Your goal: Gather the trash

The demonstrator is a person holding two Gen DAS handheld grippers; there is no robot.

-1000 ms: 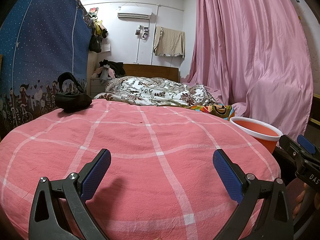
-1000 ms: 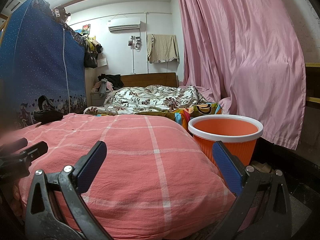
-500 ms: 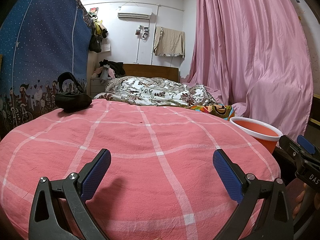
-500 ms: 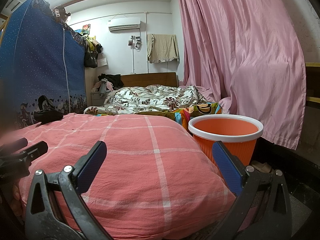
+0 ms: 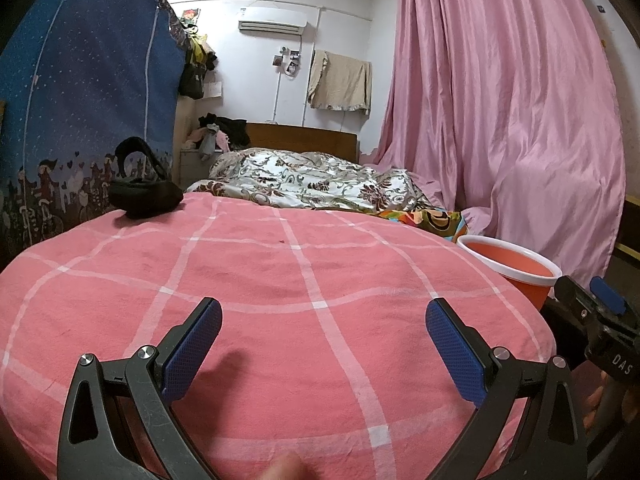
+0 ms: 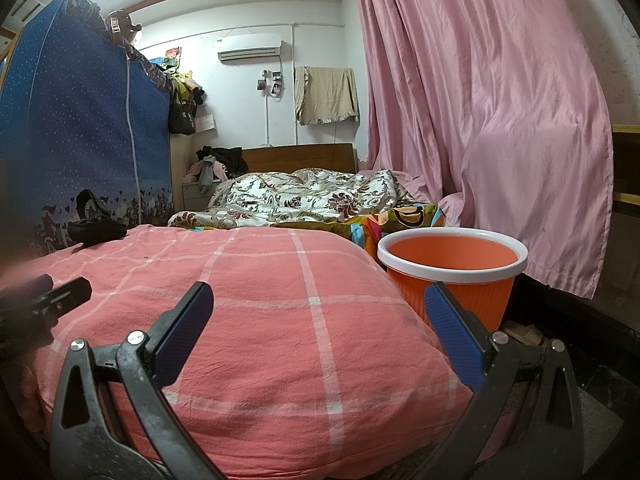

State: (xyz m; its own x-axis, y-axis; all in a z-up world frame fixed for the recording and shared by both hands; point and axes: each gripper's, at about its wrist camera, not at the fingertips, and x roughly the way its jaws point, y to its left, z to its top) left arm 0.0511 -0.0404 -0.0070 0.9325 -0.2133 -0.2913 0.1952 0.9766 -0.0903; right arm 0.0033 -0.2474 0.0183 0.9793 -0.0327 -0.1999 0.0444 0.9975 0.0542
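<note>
The orange bin (image 6: 452, 276) with a white rim stands on the floor just beside the right edge of the bed's pink checked cover (image 6: 256, 292). Both the left tool (image 5: 322, 338) and the right tool (image 6: 318, 324) hover over that cover, spread wide and holding nothing. A black bag (image 5: 144, 196) lies at the cover's far left.

The bed (image 5: 304, 280) fills the middle. A bag (image 5: 142, 196) sits on the bed at 10 o'clock, near the wardrobe (image 5: 88, 112). A quilt (image 5: 312, 184) lies on the bed at 12 o'clock, behind the bag. The bin (image 6: 452, 276) stands on the floor beside the bed at 3 o'clock, before the curtain (image 6: 480, 120).
</note>
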